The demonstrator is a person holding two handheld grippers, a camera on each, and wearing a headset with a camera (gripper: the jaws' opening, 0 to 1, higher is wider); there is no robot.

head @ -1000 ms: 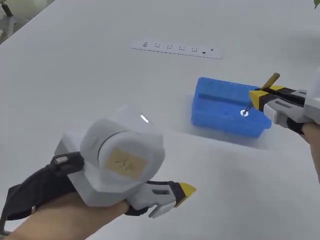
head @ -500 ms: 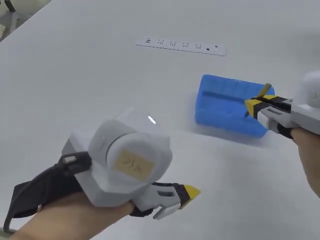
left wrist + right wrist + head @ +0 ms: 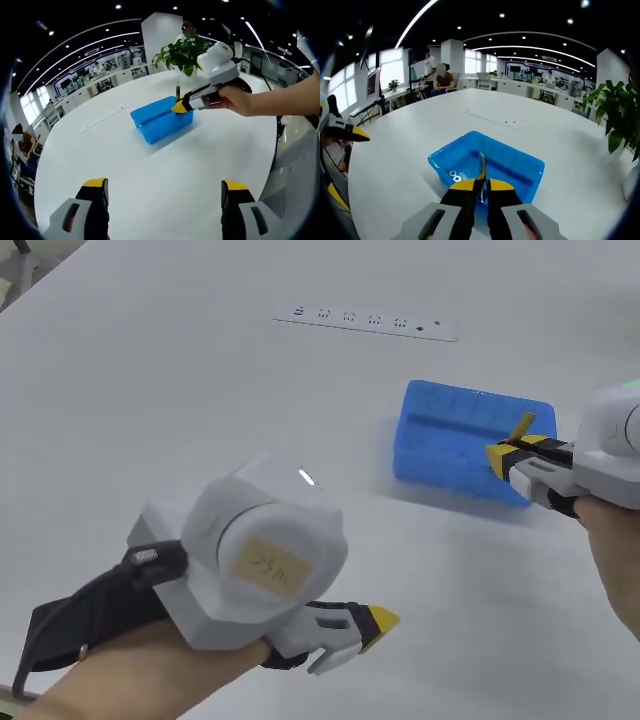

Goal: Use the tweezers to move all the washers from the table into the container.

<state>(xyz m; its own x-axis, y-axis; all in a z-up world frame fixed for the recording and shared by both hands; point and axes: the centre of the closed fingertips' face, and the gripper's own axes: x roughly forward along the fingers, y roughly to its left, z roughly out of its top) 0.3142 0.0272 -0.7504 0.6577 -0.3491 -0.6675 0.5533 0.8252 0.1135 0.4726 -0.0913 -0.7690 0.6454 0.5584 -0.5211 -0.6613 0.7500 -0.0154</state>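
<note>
Glossy white table [image 3: 200,370] in a bright office [image 3: 520,70], left tool [image 3: 165,186] agape, right tool [image 3: 481,184] tight on tweezers [image 3: 481,167]

The container [image 3: 470,440] at the far right is bright blue, on a plain white bench [image 3: 200,370]. The washers [image 3: 455,175] in it are silvery. The left gripper [image 3: 372,623] and right gripper [image 3: 497,455] have pale grey bodies and black jaws tipped yellow. The left one bears a tan label and a black strap [image 3: 80,615]. The tweezers [image 3: 521,427] are brass-coloured. The far socket strip [image 3: 365,323] is white with dark marks.
</note>
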